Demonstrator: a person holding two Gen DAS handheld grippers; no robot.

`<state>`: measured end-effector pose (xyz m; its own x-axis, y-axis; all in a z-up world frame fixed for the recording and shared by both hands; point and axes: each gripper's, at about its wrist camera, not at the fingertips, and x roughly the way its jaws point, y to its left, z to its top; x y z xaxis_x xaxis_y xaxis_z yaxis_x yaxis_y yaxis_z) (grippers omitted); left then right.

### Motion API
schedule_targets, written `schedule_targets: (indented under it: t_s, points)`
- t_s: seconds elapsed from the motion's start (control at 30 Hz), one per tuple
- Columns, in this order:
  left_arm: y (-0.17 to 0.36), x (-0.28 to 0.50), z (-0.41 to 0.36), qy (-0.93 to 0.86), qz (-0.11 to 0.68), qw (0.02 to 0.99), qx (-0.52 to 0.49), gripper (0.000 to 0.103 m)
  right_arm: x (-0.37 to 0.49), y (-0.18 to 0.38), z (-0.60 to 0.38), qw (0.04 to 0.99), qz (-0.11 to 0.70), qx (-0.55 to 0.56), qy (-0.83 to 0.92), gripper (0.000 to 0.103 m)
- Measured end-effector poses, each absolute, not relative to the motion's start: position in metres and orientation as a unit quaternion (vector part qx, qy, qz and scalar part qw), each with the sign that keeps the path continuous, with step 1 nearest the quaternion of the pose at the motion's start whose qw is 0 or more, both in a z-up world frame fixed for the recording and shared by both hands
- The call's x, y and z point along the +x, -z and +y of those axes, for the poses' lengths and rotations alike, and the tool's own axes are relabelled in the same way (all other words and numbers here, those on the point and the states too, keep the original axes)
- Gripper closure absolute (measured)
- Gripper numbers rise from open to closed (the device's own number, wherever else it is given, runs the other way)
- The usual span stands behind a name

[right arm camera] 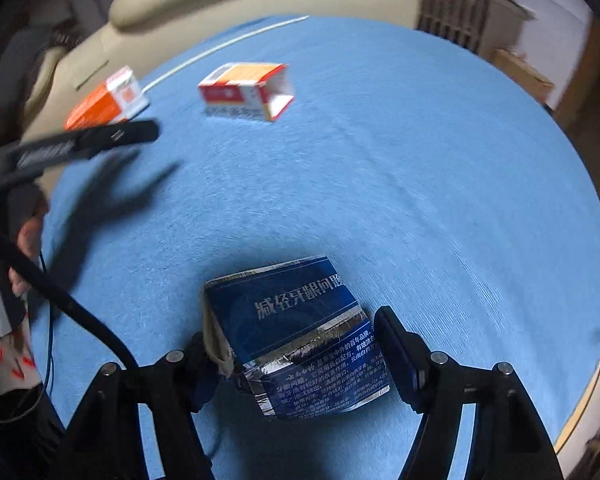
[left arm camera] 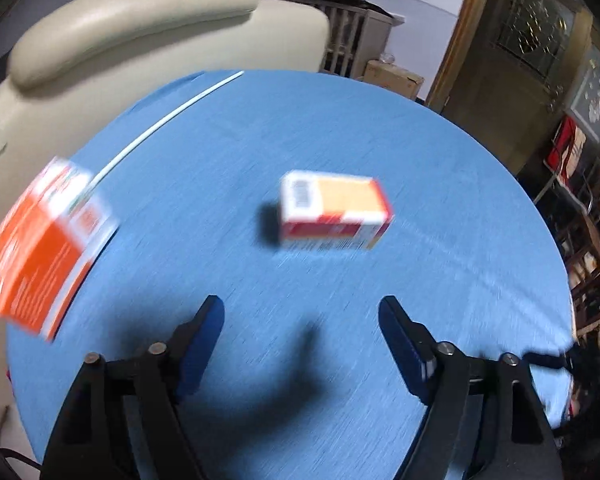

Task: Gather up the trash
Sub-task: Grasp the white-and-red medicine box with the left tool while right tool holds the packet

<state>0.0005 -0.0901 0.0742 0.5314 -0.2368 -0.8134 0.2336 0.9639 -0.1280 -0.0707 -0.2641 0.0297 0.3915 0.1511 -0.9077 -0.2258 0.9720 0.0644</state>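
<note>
1. The right gripper (right arm camera: pixel 296 344) grips a blue toothpaste carton (right arm camera: pixel 296 332) between its jaws; the carton sits crushed and tilted, its silver inner flap torn open at the near end.
2. The left gripper (left arm camera: pixel 302 320) is open and empty above the round blue table (left arm camera: pixel 440 200).
3. Ahead of the left gripper, a little beyond its fingertips, lies a red and yellow medicine box (left arm camera: pixel 334 210), flat on the table.
4. Far to its left, at the table edge, an orange box (left arm camera: pixel 48 248) overhangs.
5. I judge these empty cartons light and easy to dent; take the medicine box across its narrow sides, gently.
</note>
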Motion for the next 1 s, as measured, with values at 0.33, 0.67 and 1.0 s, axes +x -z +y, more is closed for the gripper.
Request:
schedule_targets:
  t_s: [0.33,0.67,1.0]
  points:
    - [-0.056,0.05,-0.136,0.126,0.448,0.884,0.043,0.017,-0.093,-0.03,-0.261,0.856,0.506,0.044,-0.098,0.031]
    - [-0.05,0.048,-0.129,0.15,0.444,0.882,0.042,0.022,-0.103,-0.032,-0.259,0.863,0.493,0.064,-0.093,0.031]
    - [-0.083,-0.042,-0.099,0.152,0.413,0.897,0.046,0.022,-0.141,-0.052,-0.268,0.876,0.467,0.101,-0.062,0.031]
